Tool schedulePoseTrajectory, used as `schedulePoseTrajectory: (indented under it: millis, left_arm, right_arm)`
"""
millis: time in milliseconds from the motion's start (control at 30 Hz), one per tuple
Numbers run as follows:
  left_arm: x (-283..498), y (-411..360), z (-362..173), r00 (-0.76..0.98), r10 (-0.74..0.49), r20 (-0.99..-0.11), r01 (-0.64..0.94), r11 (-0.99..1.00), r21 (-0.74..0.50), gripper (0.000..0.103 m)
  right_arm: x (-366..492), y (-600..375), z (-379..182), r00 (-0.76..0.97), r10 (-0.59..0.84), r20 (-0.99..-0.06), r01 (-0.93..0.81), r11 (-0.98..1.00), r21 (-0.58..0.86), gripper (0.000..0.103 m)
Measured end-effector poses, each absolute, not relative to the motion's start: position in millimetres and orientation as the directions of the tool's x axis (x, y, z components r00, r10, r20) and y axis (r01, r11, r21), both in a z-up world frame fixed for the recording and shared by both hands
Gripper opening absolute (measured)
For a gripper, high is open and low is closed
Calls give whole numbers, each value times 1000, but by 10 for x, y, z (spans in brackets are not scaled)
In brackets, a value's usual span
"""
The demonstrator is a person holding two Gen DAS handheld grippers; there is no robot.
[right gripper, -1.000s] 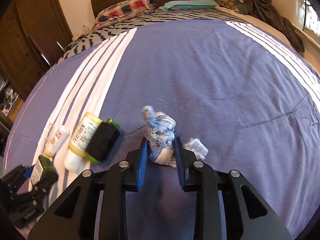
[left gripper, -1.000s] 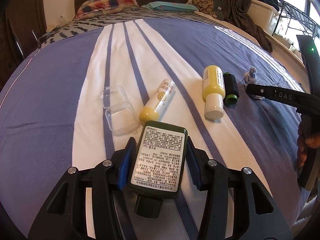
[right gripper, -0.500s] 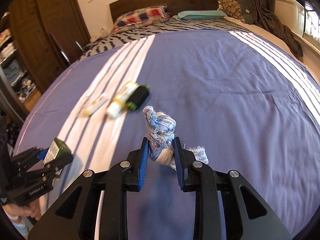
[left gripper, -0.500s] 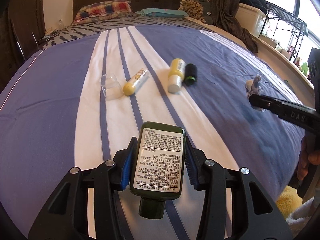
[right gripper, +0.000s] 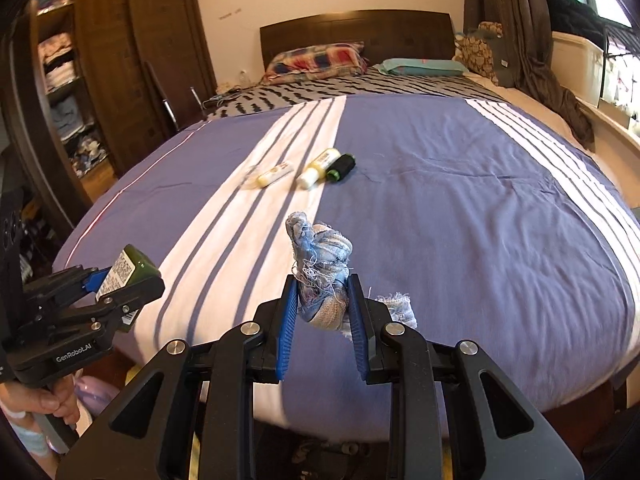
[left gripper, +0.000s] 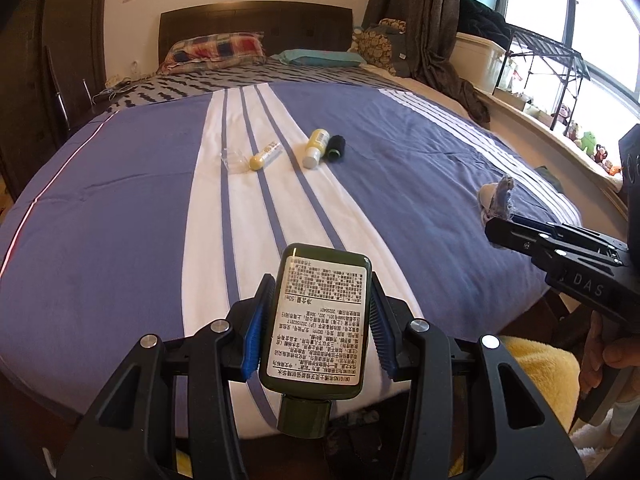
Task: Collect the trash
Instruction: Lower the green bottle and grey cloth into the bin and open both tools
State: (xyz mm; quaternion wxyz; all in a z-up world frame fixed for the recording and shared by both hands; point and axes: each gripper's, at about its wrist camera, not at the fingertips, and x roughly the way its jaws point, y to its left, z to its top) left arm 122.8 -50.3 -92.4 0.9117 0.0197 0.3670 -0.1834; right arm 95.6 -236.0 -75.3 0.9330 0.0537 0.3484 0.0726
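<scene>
Your left tool (left gripper: 318,334) is clamping a dark green bottle (left gripper: 320,320) between its blue pads, label side up and cap pointing back toward the camera. The bottle is hanging clear of the bed (left gripper: 120,208), over the near edge of the purple and white striped cover. In the right wrist view the same left tool (right gripper: 116,284) is showing at the lower left, with your hand (right gripper: 44,400) gripping its handle.

Your right tool (right gripper: 324,308) is pinching a frayed blue and white rag (right gripper: 320,264) between its pads; the rag is standing up out of the grip, with a loose tuft trailing to the right of the fingers. It too is being held above the near part of the cover, apart from the fabric. In the left wrist view the right tool (left gripper: 500,232) is reaching in from the right edge with the rag (left gripper: 496,200) at its tip.

Four items are lying together, well away from both tools, on the white stripes in the middle of the bed: a clear plastic box (left gripper: 234,160), a small yellow-capped tube (left gripper: 266,154) just beside it, a yellow bottle (left gripper: 316,147) with a white cap, and a black spool (left gripper: 335,148) touching that bottle's right side. Pillows (left gripper: 216,50) are resting at the headboard. A yellow towel (left gripper: 536,376) is showing below the bed's edge at the lower right of the left wrist view.
</scene>
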Motion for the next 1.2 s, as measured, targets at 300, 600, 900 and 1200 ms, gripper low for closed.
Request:
schedulePoseTrajectory:
  millis: [300, 600, 900, 1200]
  left_arm:
    - [507, -409, -1202, 640, -326, -696, 331, 934, -133, 43]
    - [255, -380, -1989, 497, -317, -808, 303, 936, -181, 43]
    - [287, -522, -2716, 321, -315, -893, 304, 927, -218, 40]
    - [398, -682, -3130, 189, -328, -925, 328, 909, -255, 24]
  right_arm:
    - [267, -2253, -1031, 724, 175, -667, -102, 984, 148, 26]
    - [-5, -2285, -1709, 610, 163, -776, -70, 986, 152, 26]
    - [-9, -2147, -2253, 465, 224, -856, -95, 975, 203, 26]
    - [90, -2153, -2640, 373, 237, -897, -72, 971, 226, 26]
